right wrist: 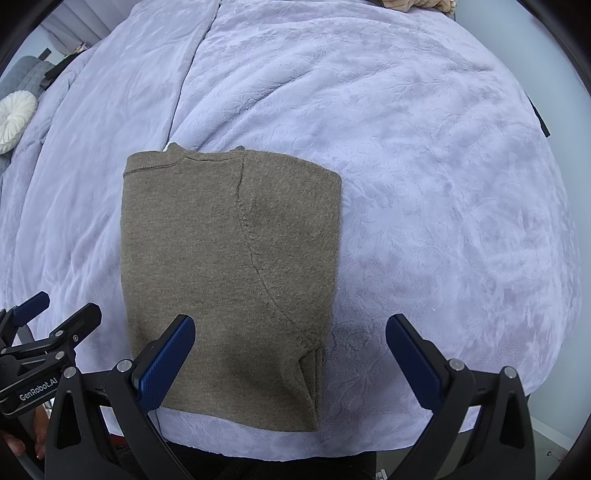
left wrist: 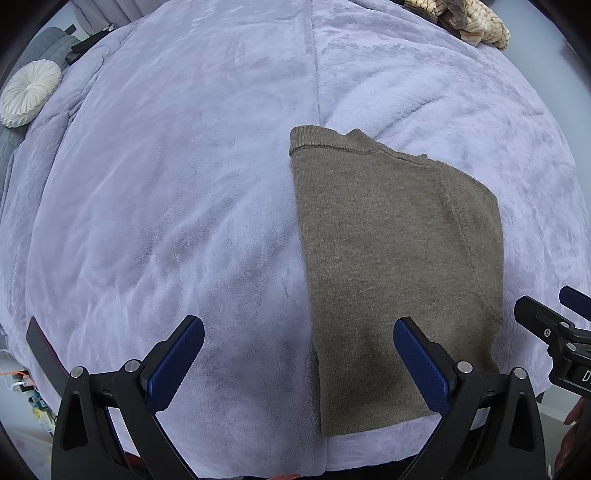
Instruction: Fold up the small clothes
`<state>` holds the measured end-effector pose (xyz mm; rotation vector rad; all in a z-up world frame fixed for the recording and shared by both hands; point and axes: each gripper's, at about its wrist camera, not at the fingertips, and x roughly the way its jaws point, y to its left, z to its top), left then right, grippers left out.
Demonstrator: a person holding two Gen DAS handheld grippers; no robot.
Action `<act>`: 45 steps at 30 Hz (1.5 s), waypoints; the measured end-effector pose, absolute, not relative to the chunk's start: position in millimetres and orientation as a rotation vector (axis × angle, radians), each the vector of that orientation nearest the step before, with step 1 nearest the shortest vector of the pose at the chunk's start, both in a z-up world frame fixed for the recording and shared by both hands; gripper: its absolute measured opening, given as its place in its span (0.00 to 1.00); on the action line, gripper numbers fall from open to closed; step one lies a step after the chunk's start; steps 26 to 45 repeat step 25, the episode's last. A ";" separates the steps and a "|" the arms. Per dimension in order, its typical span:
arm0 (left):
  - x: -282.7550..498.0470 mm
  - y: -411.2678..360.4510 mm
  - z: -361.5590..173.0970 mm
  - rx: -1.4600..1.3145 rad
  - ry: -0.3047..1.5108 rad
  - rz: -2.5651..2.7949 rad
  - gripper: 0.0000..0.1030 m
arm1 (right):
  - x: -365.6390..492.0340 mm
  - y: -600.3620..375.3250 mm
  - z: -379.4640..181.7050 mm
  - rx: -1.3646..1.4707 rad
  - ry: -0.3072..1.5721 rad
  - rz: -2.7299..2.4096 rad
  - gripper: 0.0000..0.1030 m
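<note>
Soft, even, cool light is covering both views; no glare is appearing. The source is not showing. Faint shadows are lying on the lavender blanket (left wrist: 184, 184) beside the folded sweater (right wrist: 229, 266) and below the grippers. Fisheye distortion is bulging the bed and bending its edges; black vignetting is closing the corners. Focus is holding sharp at centre and softening slightly toward the rim.

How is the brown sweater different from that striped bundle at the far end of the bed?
The brown sweater is plain, folded flat into a neat rectangle, near the bed's front edge. The striped bundle is cream with dark stripes, crumpled in a heap, at the far edge. Both rest on the lilac blanket.
</note>
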<state>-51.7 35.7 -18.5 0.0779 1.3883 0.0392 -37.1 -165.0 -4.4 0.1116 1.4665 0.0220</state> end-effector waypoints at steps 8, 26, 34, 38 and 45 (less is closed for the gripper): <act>-50.7 37.1 -20.0 0.074 1.391 0.056 1.00 | -33.6 -165.6 -5.3 0.105 1.474 0.028 1.00; -49.0 41.4 -21.2 0.038 1.396 0.060 1.00 | -29.6 -162.4 -9.1 0.098 1.483 0.031 1.00; -49.0 41.4 -21.2 0.038 1.396 0.060 1.00 | -29.6 -162.4 -9.1 0.098 1.483 0.031 1.00; -49.0 41.4 -21.2 0.038 1.396 0.060 1.00 | -29.6 -162.4 -9.1 0.098 1.483 0.031 1.00; -49.0 41.4 -21.2 0.038 1.396 0.060 1.00 | -29.6 -162.4 -9.1 0.098 1.483 0.031 1.00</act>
